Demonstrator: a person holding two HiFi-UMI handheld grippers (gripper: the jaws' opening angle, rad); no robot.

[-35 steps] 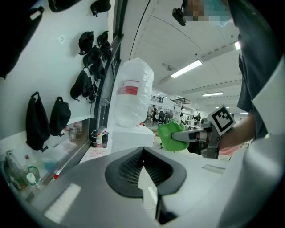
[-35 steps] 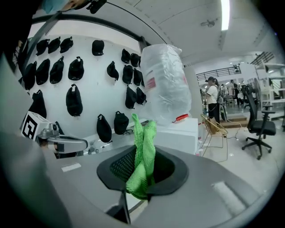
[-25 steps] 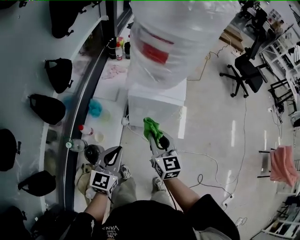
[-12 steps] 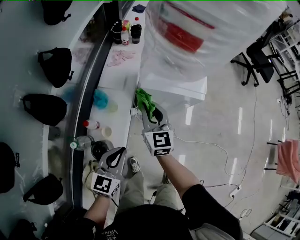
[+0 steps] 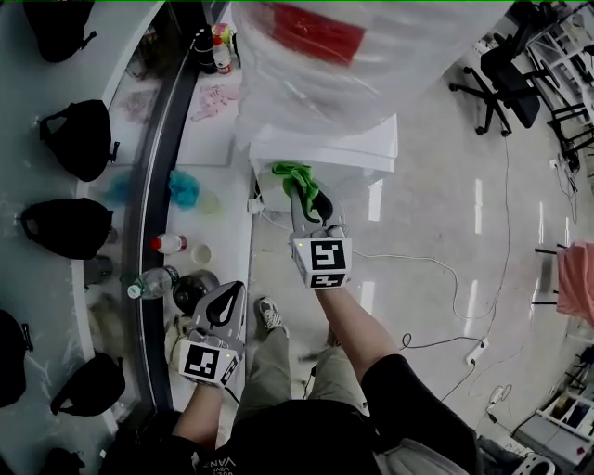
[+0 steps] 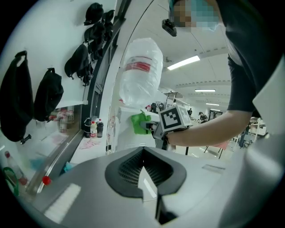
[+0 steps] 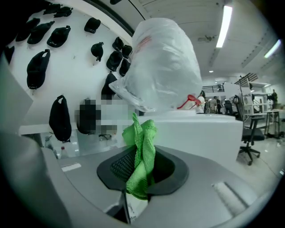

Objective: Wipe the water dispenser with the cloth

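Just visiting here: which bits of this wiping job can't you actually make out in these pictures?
Water dispenser front and taps: head view, hidden beneath the plastic-wrapped bottle.
Whether the green cloth in the right gripper touches the dispenser: head view too steep; right gripper view blocked by the cloth itself.
Bottle's red label: cut off by the head view's top edge.
Small bottles: head view, too small to read.
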